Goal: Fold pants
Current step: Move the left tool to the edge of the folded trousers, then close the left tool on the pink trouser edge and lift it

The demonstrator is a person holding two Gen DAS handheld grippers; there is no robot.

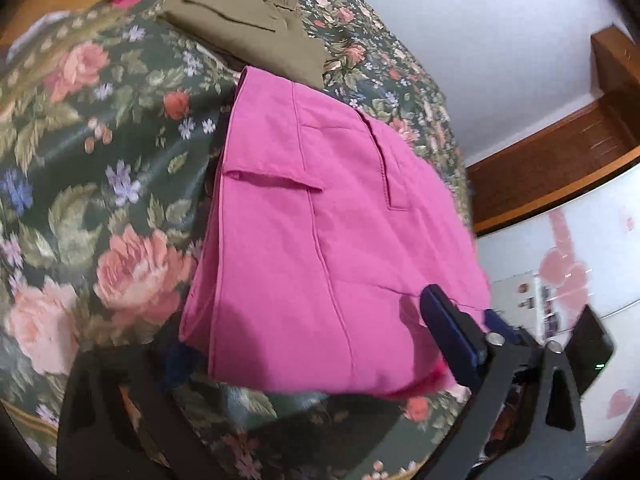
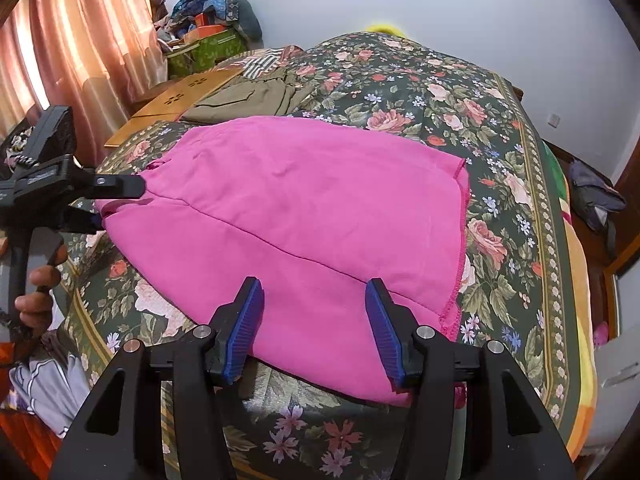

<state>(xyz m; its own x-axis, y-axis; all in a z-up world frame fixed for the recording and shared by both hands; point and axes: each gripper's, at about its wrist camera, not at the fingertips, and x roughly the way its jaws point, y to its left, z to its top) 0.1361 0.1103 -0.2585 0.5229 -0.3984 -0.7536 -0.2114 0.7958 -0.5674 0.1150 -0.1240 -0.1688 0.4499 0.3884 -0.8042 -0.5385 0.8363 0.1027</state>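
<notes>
Pink pants [image 2: 304, 216] lie folded flat on the floral bedspread [image 2: 460, 92]; the left wrist view shows their pocket side [image 1: 320, 220]. My right gripper [image 2: 314, 300] is open, its blue fingers [image 2: 244, 324] spread over the near edge of the pants, holding nothing. My left gripper [image 2: 110, 204] shows in the right wrist view at the pants' left edge, one jaw above and one below the cloth. In its own view [image 1: 300, 340] one blue finger [image 1: 452, 332] rests on the pink fabric and the other is blurred at the near edge. Whether it pinches the cloth is unclear.
Folded olive pants [image 2: 244, 100] lie beyond the pink ones, also in the left wrist view [image 1: 248, 36]. A wooden board [image 2: 176, 100] sits at the bed's left edge. Curtains [image 2: 68, 40] and a clutter pile [image 2: 208, 20] stand left; clothing [image 2: 596, 196] lies right of the bed.
</notes>
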